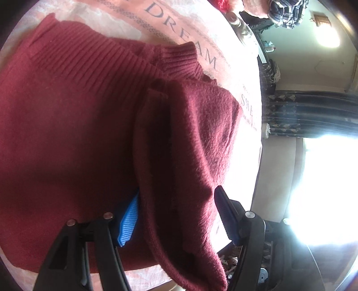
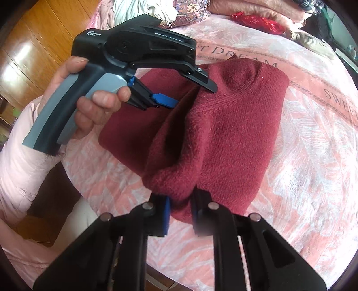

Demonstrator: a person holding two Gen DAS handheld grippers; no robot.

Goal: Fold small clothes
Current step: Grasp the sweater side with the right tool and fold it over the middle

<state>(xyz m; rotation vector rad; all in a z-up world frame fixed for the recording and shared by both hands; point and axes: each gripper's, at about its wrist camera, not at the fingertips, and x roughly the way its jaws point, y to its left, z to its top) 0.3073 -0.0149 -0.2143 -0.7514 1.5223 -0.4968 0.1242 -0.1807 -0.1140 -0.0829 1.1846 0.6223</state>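
Observation:
A dark red knit sweater [image 2: 223,134] lies on a pink bedspread [image 2: 302,156], part of it lifted into a fold. My right gripper [image 2: 180,215] is shut on the near edge of the raised fold. My left gripper [image 1: 176,215] has a thick fold of the same sweater [image 1: 67,134] hanging between its jaws, which stand wide apart with blue pads [image 1: 128,221] showing. In the right wrist view the left gripper [image 2: 192,94] reaches in from the left, its fingers around the far part of the fold, held by a hand [image 2: 94,107].
The bedspread [image 1: 190,33] carries "SWEET DREAM" lettering. A pile of clothes [image 2: 179,11] and a red packet [image 2: 257,21] lie at the far end of the bed. A wooden floor [image 2: 29,44] is to the left. A dark curtain [image 1: 308,114] and bright window are right.

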